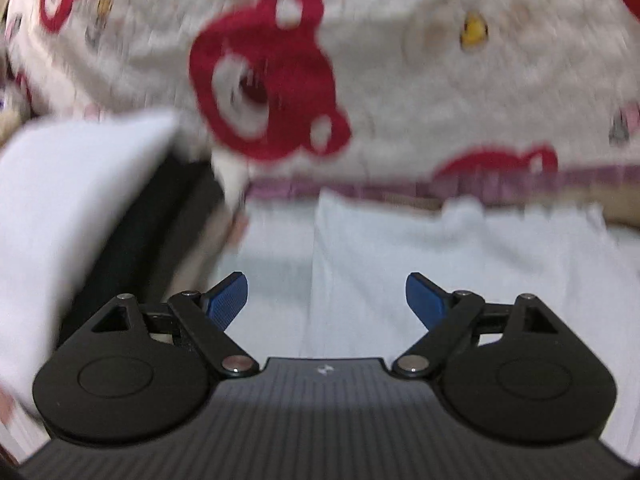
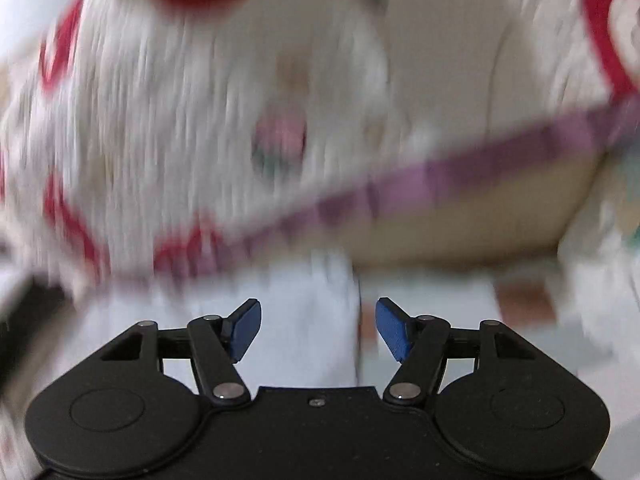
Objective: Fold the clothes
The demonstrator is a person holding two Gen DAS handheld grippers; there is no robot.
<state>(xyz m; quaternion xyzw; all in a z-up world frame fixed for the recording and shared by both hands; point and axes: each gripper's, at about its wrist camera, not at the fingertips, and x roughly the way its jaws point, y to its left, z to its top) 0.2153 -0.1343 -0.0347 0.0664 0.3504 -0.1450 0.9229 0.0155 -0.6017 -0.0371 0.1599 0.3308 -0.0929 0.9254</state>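
Left wrist view: left gripper [image 1: 326,300] released, blue pads [image 1: 228,300] well apart, nothing between them.
Right wrist view: right gripper [image 2: 318,330] released too, empty.
Garment: pale white cloth [image 1: 400,264] lies flat just ahead of both grippers; a crease runs away from the left gripper.
Surroundings: fluffy blanket [image 1: 400,80] with red bears and a purple hem [image 2: 440,176] lies beyond the cloth; a white pillow [image 1: 72,208] beside something dark at left.
Writing: none legible; both views blurred.
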